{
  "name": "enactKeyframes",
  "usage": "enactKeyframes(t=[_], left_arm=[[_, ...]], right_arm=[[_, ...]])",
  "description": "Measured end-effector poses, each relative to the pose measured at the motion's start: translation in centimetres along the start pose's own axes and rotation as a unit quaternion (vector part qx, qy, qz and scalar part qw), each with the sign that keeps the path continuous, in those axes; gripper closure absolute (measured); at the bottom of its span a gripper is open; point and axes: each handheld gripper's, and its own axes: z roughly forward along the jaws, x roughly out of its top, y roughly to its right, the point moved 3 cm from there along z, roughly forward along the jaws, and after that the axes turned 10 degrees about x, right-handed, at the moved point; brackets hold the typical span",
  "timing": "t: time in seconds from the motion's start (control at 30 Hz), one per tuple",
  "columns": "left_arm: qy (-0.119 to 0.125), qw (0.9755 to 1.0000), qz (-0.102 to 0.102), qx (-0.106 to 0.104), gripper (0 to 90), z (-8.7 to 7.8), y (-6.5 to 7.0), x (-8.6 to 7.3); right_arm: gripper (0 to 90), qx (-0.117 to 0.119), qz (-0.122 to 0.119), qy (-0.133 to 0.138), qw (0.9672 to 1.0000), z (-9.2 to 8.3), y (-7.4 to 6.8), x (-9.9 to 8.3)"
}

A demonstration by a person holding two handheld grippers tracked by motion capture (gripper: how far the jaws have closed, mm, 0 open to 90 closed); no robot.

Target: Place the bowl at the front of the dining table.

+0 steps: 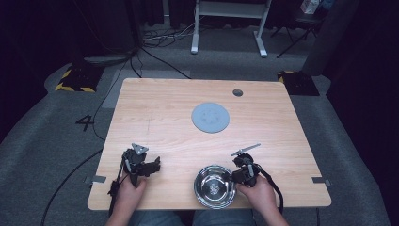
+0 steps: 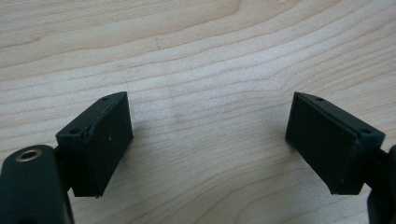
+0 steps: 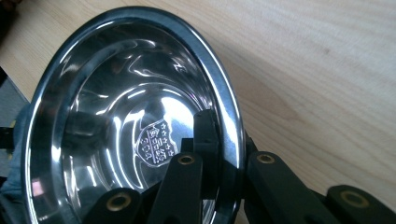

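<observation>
A shiny steel bowl [image 1: 214, 186] sits at the near edge of the wooden table, right of centre. My right gripper [image 1: 241, 175] is shut on the bowl's right rim; in the right gripper view one jaw lies inside the bowl [image 3: 135, 116] and the other outside the rim. My left gripper [image 1: 151, 166] rests at the near left of the table, held by a hand. In the left gripper view its two black pads [image 2: 100, 140] stand wide apart over bare wood, with nothing between them.
A flat grey round disc [image 1: 210, 117] lies on the middle of the table [image 1: 160, 117], toward the far side. A small round grommet hole [image 1: 237, 92] is near the far right edge. Cables trail from both grippers off the near edge.
</observation>
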Motion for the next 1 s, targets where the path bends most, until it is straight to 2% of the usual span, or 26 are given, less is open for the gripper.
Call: enactKeyframes(t=[0.03,0.17,0.37,1.0], left_arm=[[0.000,1.0000,0.000,0.000,14.8,0.0,0.0,0.0],[-0.001,1.0000,0.001,0.000,14.8,0.0,0.0,0.0],[0.000,1.0000,0.000,0.000,14.8,0.0,0.0,0.0],[0.000,1.0000,0.000,0.000,14.8,0.0,0.0,0.0]], right_arm=[[86.7,-0.010,-0.008,0.002,0.9999,-0.3,-0.3,0.2],[86.7,-0.009,-0.013,0.009,0.9998,-0.9,-0.6,0.6],[86.3,-0.022,-0.030,0.023,0.9990,-2.2,-1.4,1.8],[85.9,-0.051,-0.056,0.055,0.9956,-5.7,-1.8,5.6]])
